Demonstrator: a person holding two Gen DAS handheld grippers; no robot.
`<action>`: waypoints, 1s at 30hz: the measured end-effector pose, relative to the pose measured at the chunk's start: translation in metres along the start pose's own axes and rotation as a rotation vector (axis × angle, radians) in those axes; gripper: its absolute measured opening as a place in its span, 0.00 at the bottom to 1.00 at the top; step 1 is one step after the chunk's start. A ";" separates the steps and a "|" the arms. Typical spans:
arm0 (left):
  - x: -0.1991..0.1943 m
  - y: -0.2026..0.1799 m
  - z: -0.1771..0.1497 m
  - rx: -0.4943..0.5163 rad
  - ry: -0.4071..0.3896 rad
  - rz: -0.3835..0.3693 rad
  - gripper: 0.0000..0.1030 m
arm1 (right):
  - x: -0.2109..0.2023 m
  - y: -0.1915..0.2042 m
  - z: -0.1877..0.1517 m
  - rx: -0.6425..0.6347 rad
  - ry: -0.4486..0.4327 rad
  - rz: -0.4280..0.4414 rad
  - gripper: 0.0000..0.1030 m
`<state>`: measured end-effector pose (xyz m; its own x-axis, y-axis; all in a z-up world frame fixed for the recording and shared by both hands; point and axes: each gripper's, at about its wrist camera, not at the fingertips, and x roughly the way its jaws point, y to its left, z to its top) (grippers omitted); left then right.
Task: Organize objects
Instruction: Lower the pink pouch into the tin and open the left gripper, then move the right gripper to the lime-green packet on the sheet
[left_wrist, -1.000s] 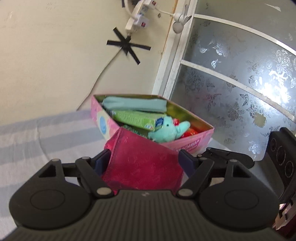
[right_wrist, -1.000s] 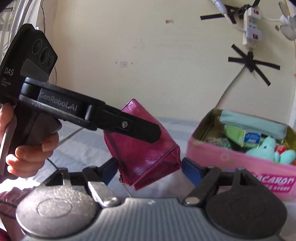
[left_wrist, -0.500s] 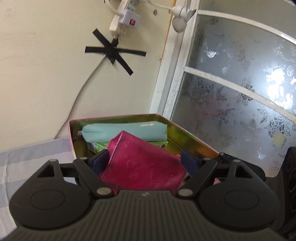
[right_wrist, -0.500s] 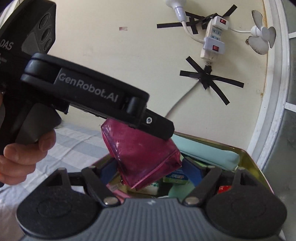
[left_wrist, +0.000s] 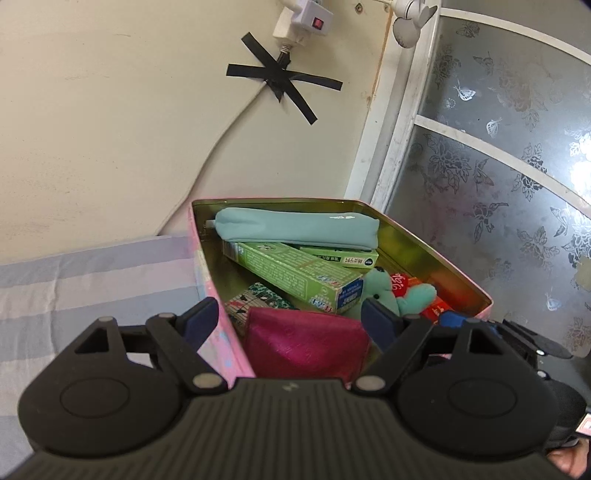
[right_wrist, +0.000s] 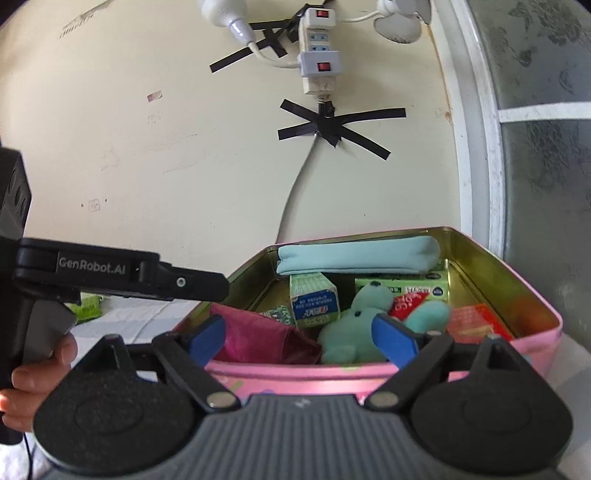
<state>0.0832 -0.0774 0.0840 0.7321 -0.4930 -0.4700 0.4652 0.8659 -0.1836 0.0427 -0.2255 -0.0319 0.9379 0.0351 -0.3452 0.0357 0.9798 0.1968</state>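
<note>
Pouch (left_wrist: 306, 343): glossy magenta, wrinkled | in pink metal tin (left_wrist: 218, 295) | beside plush (left_wrist: 388, 291)

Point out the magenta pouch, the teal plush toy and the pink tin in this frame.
magenta pouch (left_wrist: 306, 341), left wrist view, middle of its front face.
teal plush toy (right_wrist: 354, 325), right wrist view, its body.
pink tin (right_wrist: 332, 380), right wrist view, near outer wall.

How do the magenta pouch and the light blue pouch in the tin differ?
The magenta pouch is shiny and squat; the light blue pouch is matte, long and slim. The magenta pouch lies at the tin's near end, just below the left tongs; the light blue pouch lies along the far wall, atop green boxes. Both are soft and inside the tin.
</note>
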 end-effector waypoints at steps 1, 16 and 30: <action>-0.006 0.000 -0.002 0.004 -0.003 0.016 0.83 | -0.003 -0.001 -0.001 0.028 0.002 0.002 0.87; -0.070 0.093 -0.047 -0.020 0.038 0.365 0.83 | 0.002 0.076 -0.005 0.023 0.124 0.196 0.85; -0.164 0.293 -0.110 -0.471 -0.022 0.779 0.83 | 0.107 0.254 -0.034 -0.254 0.335 0.415 0.83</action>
<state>0.0448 0.2664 0.0122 0.7656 0.2490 -0.5932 -0.4132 0.8970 -0.1568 0.1407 0.0341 -0.0503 0.6942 0.4457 -0.5651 -0.4337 0.8857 0.1658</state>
